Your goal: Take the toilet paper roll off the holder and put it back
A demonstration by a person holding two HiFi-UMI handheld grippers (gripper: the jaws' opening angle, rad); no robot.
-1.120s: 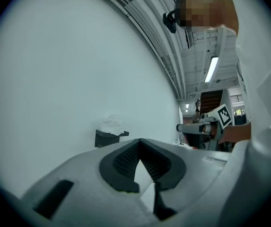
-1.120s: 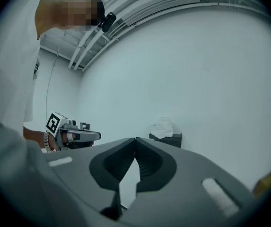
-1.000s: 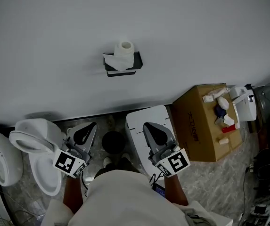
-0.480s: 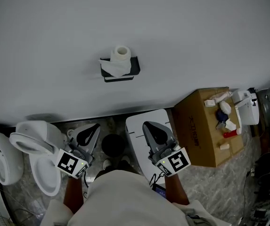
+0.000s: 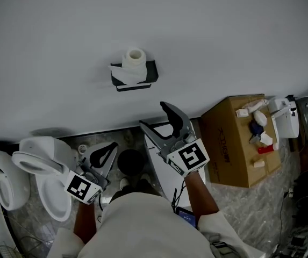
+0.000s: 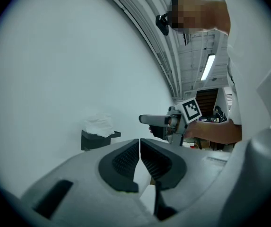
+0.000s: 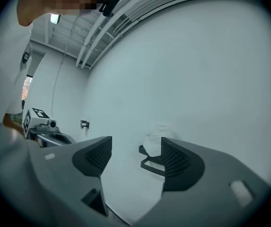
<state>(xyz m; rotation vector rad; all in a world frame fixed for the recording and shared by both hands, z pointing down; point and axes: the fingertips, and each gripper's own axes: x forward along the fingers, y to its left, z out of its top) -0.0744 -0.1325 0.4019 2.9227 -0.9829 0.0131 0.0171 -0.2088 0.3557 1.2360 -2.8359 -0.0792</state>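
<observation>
A white toilet paper roll (image 5: 134,63) stands on a black holder (image 5: 138,83) fixed to the pale wall, with a loose sheet hanging at its left. My right gripper (image 5: 154,116) is held out toward the wall, below and right of the holder and apart from it. Its jaws have just been opening and nothing is between them. In the right gripper view the roll (image 7: 155,137) and holder (image 7: 149,164) show ahead between the open jaws (image 7: 135,157). My left gripper (image 5: 109,147) hangs back lower left, shut and empty (image 6: 139,150); it sees the roll (image 6: 97,125) at a distance.
A white toilet (image 5: 41,171) stands at the lower left. On the right is a cardboard box (image 5: 226,144) with several small items on top. A white flat-topped unit (image 5: 158,147) and a black round object (image 5: 131,161) sit on the floor below the grippers.
My right gripper has moved forward toward the wall and its jaws have gone from shut to open. The left gripper has stayed shut and shifted only slightly.
</observation>
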